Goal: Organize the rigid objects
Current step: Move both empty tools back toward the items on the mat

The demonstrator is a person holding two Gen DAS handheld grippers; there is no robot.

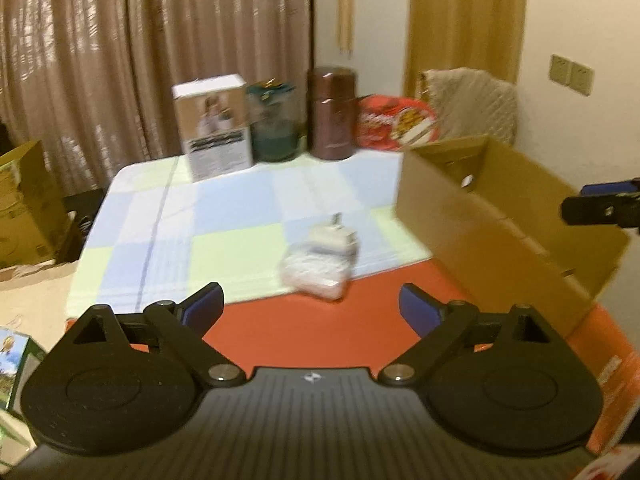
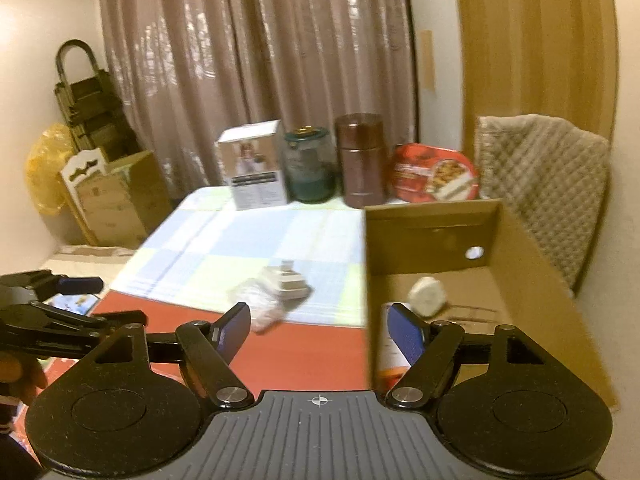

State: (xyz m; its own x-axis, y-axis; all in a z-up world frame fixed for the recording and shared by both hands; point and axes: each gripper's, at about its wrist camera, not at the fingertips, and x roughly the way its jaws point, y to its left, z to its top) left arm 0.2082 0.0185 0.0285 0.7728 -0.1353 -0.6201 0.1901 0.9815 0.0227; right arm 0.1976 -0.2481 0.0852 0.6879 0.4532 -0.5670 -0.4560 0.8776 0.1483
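Observation:
A white plug adapter (image 1: pixel 334 236) lies on a crumpled clear plastic bag (image 1: pixel 316 274) at the near edge of the checked cloth (image 1: pixel 224 216). My left gripper (image 1: pixel 312 308) hangs open just short of them over the red table top, with nothing between its blue pads. My right gripper (image 2: pixel 320 330) is open too and holds nothing; in its view the left wall of the open cardboard box (image 2: pixel 432 216) falls between its fingers. Inside the box lie a white round plug (image 2: pixel 426 296) and an orange-and-white pack (image 2: pixel 390 354).
Along the table's far edge stand a white carton (image 1: pixel 214 128), a green glass jar (image 1: pixel 274 124), a brown flask (image 1: pixel 332 112) and a red tin (image 1: pixel 396 120). A quilted chair back (image 2: pixel 548 184) rises behind the box. Cardboard boxes (image 2: pixel 116 196) stand on the floor at left.

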